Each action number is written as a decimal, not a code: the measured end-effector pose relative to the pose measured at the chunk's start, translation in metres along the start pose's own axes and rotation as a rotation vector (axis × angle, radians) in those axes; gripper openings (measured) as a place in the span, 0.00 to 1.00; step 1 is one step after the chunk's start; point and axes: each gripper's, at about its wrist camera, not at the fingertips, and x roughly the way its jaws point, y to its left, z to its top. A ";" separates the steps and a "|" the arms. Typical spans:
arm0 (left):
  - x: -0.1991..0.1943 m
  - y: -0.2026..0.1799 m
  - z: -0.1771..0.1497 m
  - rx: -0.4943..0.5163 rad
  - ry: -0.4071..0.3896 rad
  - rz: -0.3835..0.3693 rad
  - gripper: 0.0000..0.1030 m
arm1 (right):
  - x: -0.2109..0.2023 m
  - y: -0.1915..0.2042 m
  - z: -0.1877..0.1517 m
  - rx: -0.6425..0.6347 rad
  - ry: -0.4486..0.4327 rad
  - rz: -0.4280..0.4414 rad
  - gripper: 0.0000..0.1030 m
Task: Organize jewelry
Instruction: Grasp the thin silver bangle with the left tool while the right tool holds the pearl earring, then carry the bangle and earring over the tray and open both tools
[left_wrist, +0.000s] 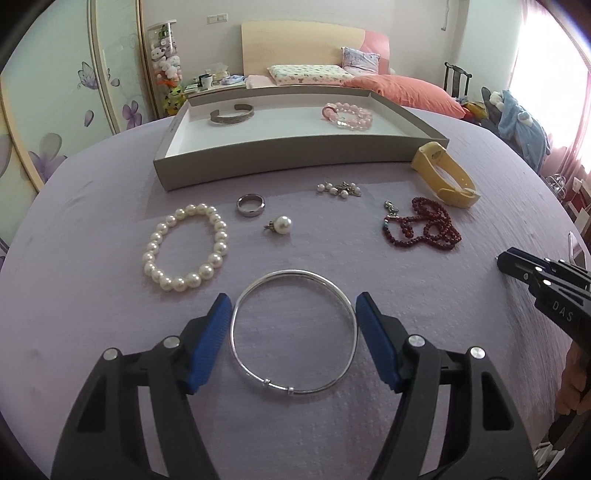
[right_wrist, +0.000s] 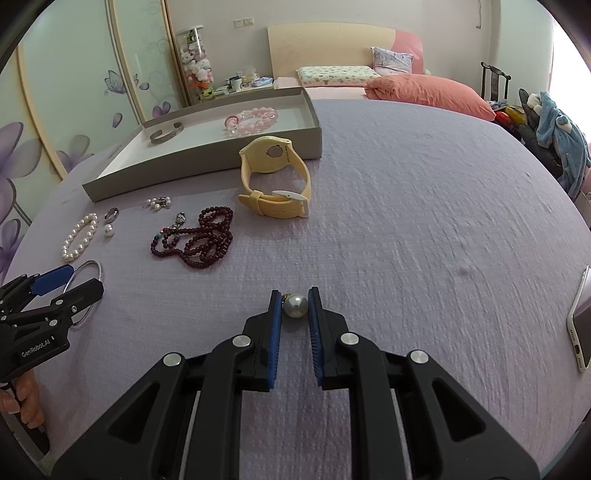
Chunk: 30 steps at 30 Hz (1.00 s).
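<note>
While our left gripper brackets the bangle, pads seemingly touching, our right clenches a pearl; the tray sits at twelve o'clock, and the thin hoop may spring free.

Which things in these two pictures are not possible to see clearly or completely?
1. Phone: right wrist view, cut off by the right edge.
2. Pearl pendant in the right claw: right wrist view, its loop is mostly behind a pad.
3. Small pearl cluster: too small in both views to say what it is.
4. Pattern on the metal cuff: left wrist view, too small.
</note>
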 end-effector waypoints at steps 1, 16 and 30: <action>0.000 0.001 0.000 -0.003 -0.001 0.001 0.66 | 0.000 0.000 0.000 -0.001 0.002 0.005 0.15; -0.011 0.015 -0.005 -0.032 -0.024 0.026 0.66 | -0.001 0.021 -0.003 -0.028 0.015 0.051 0.15; -0.017 0.020 0.004 -0.049 -0.051 0.034 0.66 | -0.015 0.029 0.004 -0.053 -0.037 0.073 0.15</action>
